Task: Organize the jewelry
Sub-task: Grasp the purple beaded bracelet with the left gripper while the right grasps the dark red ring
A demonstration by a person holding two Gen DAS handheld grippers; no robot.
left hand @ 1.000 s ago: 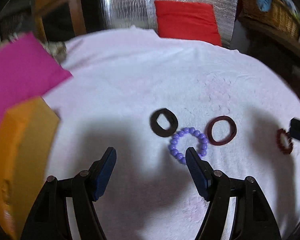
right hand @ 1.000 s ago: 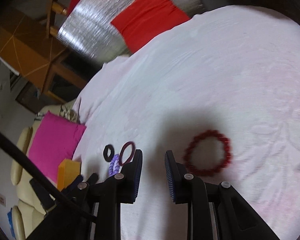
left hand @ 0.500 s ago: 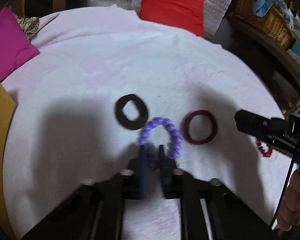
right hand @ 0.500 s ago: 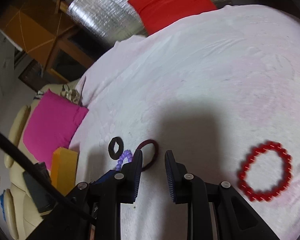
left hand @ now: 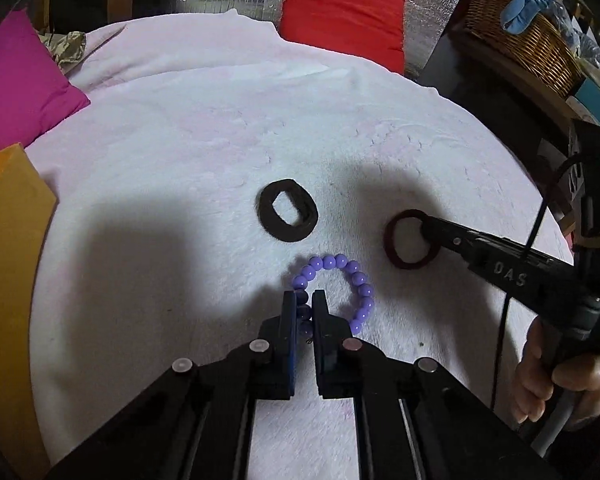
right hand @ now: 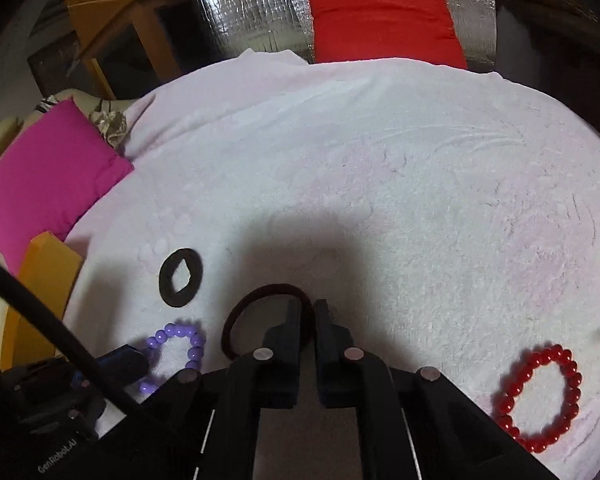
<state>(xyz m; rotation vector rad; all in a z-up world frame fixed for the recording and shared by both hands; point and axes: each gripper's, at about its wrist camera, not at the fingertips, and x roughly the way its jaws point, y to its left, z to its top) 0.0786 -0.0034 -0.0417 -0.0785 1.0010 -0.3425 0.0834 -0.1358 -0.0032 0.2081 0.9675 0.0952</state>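
Left hand-held gripper (left hand: 304, 300), wide apart a second ago, is now clamped on the near-left beads of the purple bead bracelet (left hand: 354, 276); right hand-held gripper (right hand: 308, 312) has swung over from the red bead bracelet (right hand: 540, 396), now off to its right, and pinches the maroon hair tie (right hand: 260, 292)'s right rim. Black ring (left hand: 287, 217) lies untouched just beyond the left tips on the white blanket (left hand: 180, 160); both grasps look set, so lifting comes next

Purple bead bracelet (left hand: 354, 280) between hand-held gripper (left hand: 304, 304) pads

Purple bead bracelet (left hand: 340, 280); maroon hair tie (left hand: 396, 256); black ring (left hand: 288, 216); red bead bracelet (right hand: 540, 396); white towel (left hand: 220, 140)
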